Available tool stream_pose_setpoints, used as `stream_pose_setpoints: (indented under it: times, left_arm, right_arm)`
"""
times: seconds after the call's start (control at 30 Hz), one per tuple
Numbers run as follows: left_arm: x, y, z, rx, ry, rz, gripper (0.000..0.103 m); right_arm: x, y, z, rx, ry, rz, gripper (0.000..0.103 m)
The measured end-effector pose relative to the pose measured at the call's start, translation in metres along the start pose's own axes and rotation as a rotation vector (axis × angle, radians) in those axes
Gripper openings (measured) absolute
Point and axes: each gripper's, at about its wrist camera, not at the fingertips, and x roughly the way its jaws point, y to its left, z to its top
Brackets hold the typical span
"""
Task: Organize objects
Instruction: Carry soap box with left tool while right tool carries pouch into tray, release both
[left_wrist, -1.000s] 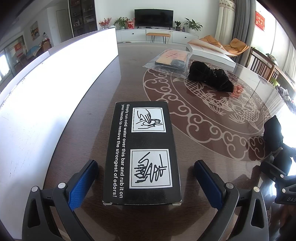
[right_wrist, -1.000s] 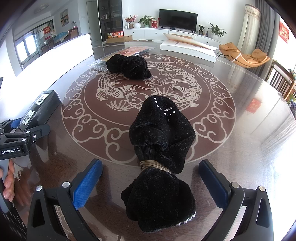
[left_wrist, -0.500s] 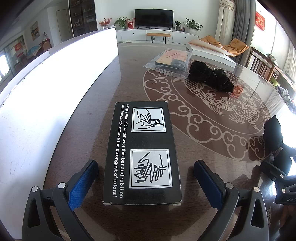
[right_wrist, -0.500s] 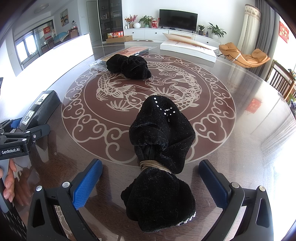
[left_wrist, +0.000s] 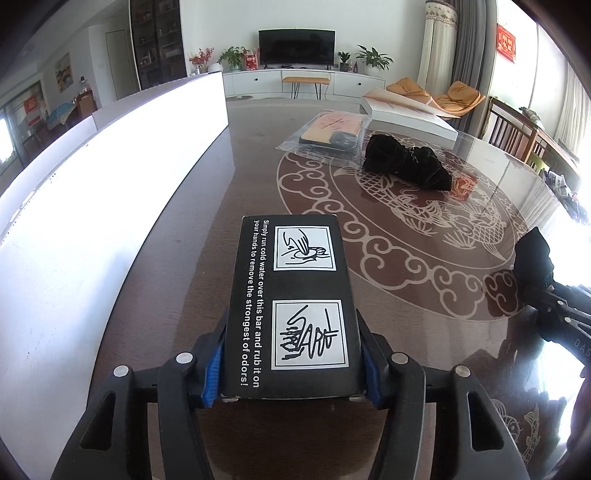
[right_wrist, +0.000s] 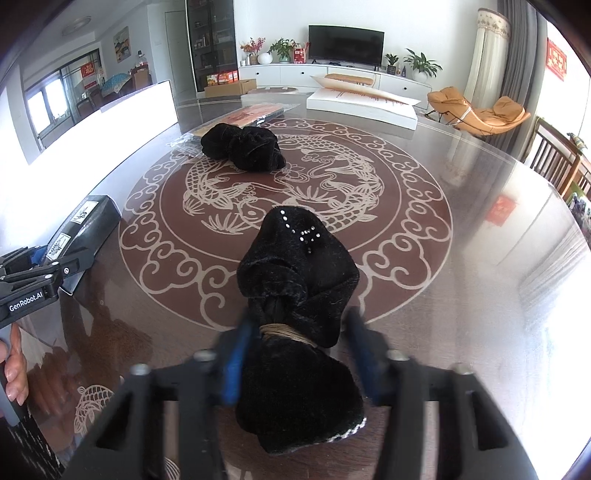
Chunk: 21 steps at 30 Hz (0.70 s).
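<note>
My left gripper is shut on a flat black box with white line drawings and odor-bar text; its blue pads press both long sides near the box's near end. The box lies on the dark table. My right gripper is closing, motion-blurred, around a black velvet bundle tied with tan cord; its blue pads stand at the bundle's sides by the cord. The box also shows in the right wrist view, and the left gripper with it.
A second black velvet bundle lies further back on the table's round carp pattern. A clear plastic bag with flat items and a white flat box lie at the far end. A bright white panel runs along the left.
Both grippers were wide open. The left one has closed onto the black box. The right one has closed in on the tied black bundle and is still blurred.
</note>
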Motion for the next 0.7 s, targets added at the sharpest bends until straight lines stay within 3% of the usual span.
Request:
stream_pose_setpoints:
  times: [0.17, 0.3, 0.4, 0.5, 0.7]
  left_arm:
    - [-0.043, 0.010, 0.002, -0.067, -0.104, -0.060, 0.057]
    - [-0.099, 0.044, 0.009, -0.184, -0.183, -0.107, 0.058]
    - [-0.132, 0.085, 0.026, -0.221, -0.255, -0.033, 0.058]
    - [-0.144, 0.146, 0.042, -0.315, -0.266, 0.030, 0.058]
    - [-0.110, 0.255, 0.048, -0.434, -0.106, 0.195, 0.058]
  right_arm:
    - [-0.027, 0.016, 0.020, 0.026, -0.063, 0.105, 0.030]
    - [-0.058, 0.064, 0.061, -0.028, -0.143, 0.245, 0.030]
    - [-0.074, 0.124, 0.099, -0.119, -0.188, 0.365, 0.030]
    - [-0.079, 0.196, 0.133, -0.222, -0.217, 0.474, 0.030]
    - [-0.046, 0.325, 0.174, -0.354, -0.136, 0.584, 0.031]
